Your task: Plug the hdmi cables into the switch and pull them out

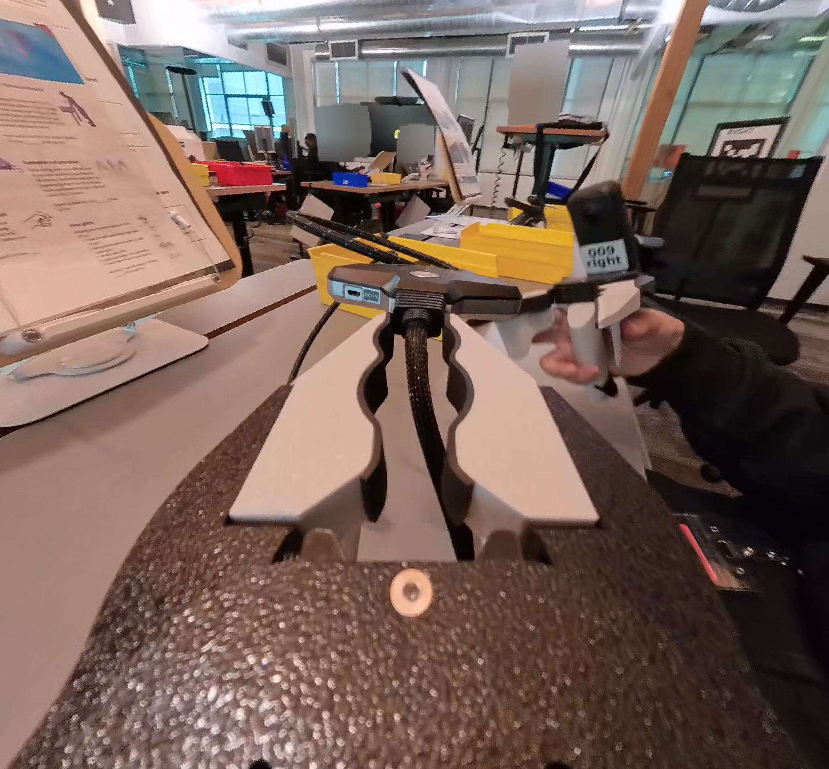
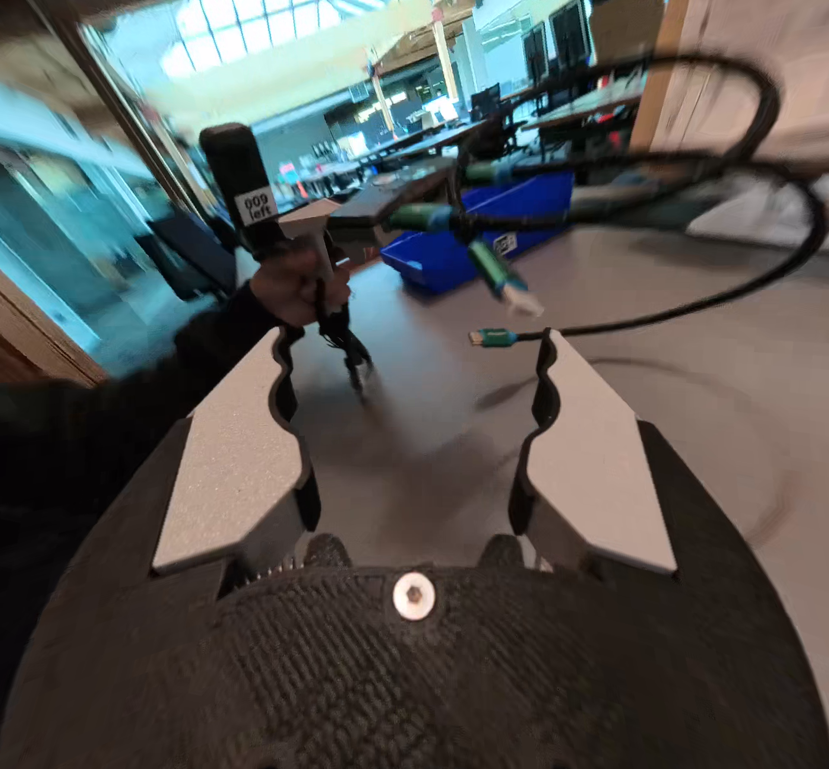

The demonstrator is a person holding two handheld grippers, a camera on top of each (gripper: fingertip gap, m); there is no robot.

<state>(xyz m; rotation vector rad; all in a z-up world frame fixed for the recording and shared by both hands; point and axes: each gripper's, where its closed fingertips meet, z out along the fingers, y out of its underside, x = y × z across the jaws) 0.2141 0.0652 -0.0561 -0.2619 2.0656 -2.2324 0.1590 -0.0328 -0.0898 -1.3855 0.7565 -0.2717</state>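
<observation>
Left gripper (image 1: 415,330): grey fingers nearly closed around the braided pigtail cable (image 1: 424,393) of the HDMI switch, pinching just below its strain relief; centre of the left wrist view.
HDMI switch (image 1: 421,287): dark grey, flat, held up off the table at frame centre; small port on its left end face, round button on top.
Right gripper in left wrist view (image 1: 529,298): at centre right, tips reaching in to the right end of the switch; contact cannot be told.
Right gripper in its own view (image 2: 415,357): fingers spread wide apart, nothing between them, above the grey table (image 2: 650,411).
Loose HDMI plug (image 2: 491,337): green shell, lying on the table just beyond the right fingertip, black cable running off to the right.
Hanging HDMI plugs (image 2: 498,276): green shells, blurred, in the air at upper centre-right, cables looping to upper right.
Blue bin (image 2: 462,227): on the table behind the hanging plugs.
Yellow bins (image 1: 516,249): behind the switch, centre right.
Document stand (image 1: 89,191): clear holder with a printed sheet, left of frame.
Hand (image 1: 596,343): gripping the right gripper's handle, dark sleeve at right edge.
</observation>
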